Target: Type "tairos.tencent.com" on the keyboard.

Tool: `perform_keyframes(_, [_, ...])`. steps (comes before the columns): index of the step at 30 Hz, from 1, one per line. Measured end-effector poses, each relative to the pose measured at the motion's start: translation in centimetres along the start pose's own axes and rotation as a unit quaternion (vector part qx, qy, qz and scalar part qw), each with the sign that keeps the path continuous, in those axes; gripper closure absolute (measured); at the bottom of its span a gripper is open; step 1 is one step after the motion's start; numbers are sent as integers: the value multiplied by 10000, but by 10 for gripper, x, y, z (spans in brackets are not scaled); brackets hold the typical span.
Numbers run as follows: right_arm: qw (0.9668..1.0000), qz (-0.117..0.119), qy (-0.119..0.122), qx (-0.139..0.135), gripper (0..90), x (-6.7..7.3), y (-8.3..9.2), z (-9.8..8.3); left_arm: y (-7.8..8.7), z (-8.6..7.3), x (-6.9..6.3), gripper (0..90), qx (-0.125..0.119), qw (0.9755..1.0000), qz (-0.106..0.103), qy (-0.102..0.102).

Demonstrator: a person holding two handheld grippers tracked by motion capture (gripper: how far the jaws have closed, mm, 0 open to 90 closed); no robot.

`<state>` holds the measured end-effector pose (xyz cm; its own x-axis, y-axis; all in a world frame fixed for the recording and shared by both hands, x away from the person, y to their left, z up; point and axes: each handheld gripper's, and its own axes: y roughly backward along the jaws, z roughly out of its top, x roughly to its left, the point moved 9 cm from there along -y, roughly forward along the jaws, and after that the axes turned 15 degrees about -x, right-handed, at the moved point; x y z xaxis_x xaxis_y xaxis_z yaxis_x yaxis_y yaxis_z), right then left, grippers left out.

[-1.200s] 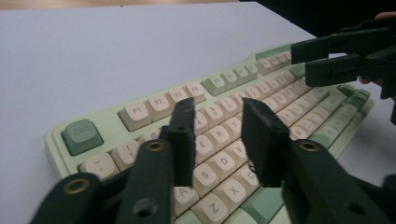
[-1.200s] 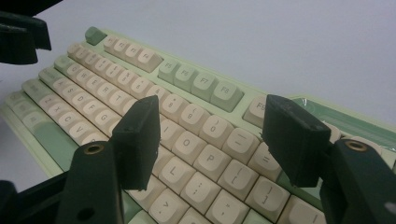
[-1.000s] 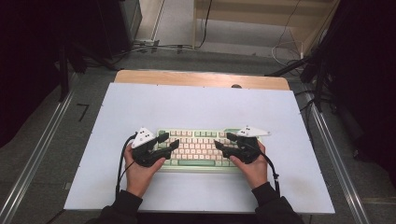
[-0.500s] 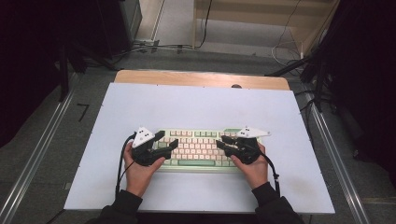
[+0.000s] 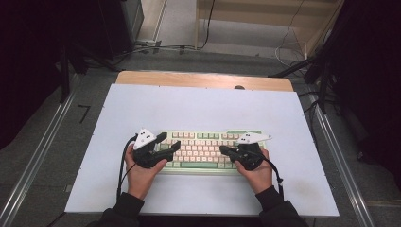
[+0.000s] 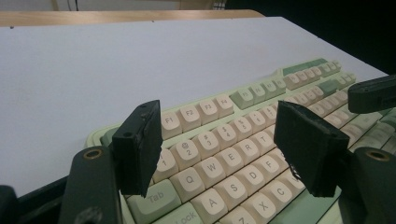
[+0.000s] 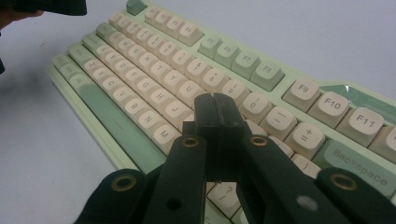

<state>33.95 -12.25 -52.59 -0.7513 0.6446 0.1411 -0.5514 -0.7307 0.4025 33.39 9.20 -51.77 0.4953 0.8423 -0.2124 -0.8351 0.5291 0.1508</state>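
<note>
Both over keyboard (image 5: pixel 203 150) — left gripper (image 5: pixel 171 143) fingers spread, right gripper (image 5: pixel 224 150) clenched, maybe touching keys.

Black left gripper (image 5: pixel 170 142), right gripper (image 5: pixel 222 150), grey three-cornered plates, dark sleeves (image 5: pixel 125 210).

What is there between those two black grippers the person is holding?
In the high view, cream keys of the keyboard fill the stretch between the left gripper and the right gripper; nothing else lies there.
</note>
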Motion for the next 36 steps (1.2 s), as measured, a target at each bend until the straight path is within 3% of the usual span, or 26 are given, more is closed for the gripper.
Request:
perform_keyframes(3, [10000, 12, 12, 80, 881, 1, 1, -1, 1, 1, 0, 328, -12, 10000, 0, -5])
perform_keyframes(8, [9990, 46, 13, 443, 881, 1, 0, -13, 1, 1, 1, 328, -16, 10000, 16, 27])
perform_keyframes(19, [9969, 60, 30, 783, 881, 3, -3, -24, 1, 0, 1, 327, -8, 10000, 9, 27])
perform_keyframes(23, [9987, 136, 27, 497, 881, 3, 0, -16, 1, 1, 1, 328, -26, 10000, 6, 47])
perform_keyframes(28, [9999, 76, -53, -141, 875, 1, 6, 0, 1, 0, 0, 328, -1, 10000, -6, 44])
perform_keyframes(30, [9993, 56, -119, -355, 750, -2, 7, 4, 1, 0, 0, 327, -18, 10000, -9, 63])
perform_keyframes(36, [9969, -170, -462, -606, 442, -16, 7, 8, 0, -1, 0, 327, 15, 10000, -14, 47])
